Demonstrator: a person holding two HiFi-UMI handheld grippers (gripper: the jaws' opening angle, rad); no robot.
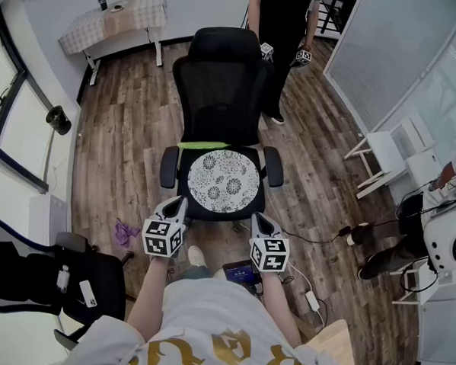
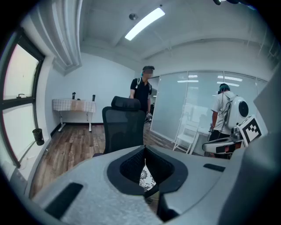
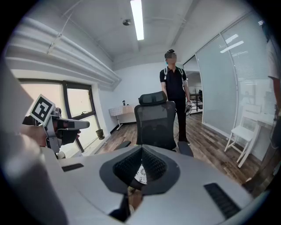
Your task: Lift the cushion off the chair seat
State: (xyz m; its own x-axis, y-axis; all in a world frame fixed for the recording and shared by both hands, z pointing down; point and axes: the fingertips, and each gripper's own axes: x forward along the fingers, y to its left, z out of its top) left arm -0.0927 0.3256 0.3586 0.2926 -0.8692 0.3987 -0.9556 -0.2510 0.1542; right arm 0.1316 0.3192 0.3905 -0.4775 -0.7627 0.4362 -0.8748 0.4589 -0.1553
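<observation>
**A:** Wood flooring [image 1: 124, 134] is seen all round in the head view. Where is the cushion placed?

**B:** One round patterned cushion [image 1: 223, 181] is laid flat on the surface [image 1: 256, 196] of one black chair [image 1: 222, 71]. It is found straight ahead of both grippers. The left gripper [image 1: 179, 204] is held just beside its front-left rim, and the right gripper [image 1: 257, 217] just beside its front-right rim. Neither is judged nearer, and no long axis is offered by a round thing.

**A:** And in the left gripper view?

**B:** The fingers [image 2: 127, 167] are seen pressed together at the tips. Only a sliver of cushion [image 2: 146, 179] is shown beyond them, low and ahead. Nothing is pinched.

**A:** The right gripper view?

**B:** The same is shown: fingers [image 3: 158, 167] closed tip to tip, with the cushion [image 3: 142, 175] glimpsed past them. Two grippers are counted, and both would have to be opened before the rim could be taken
</observation>
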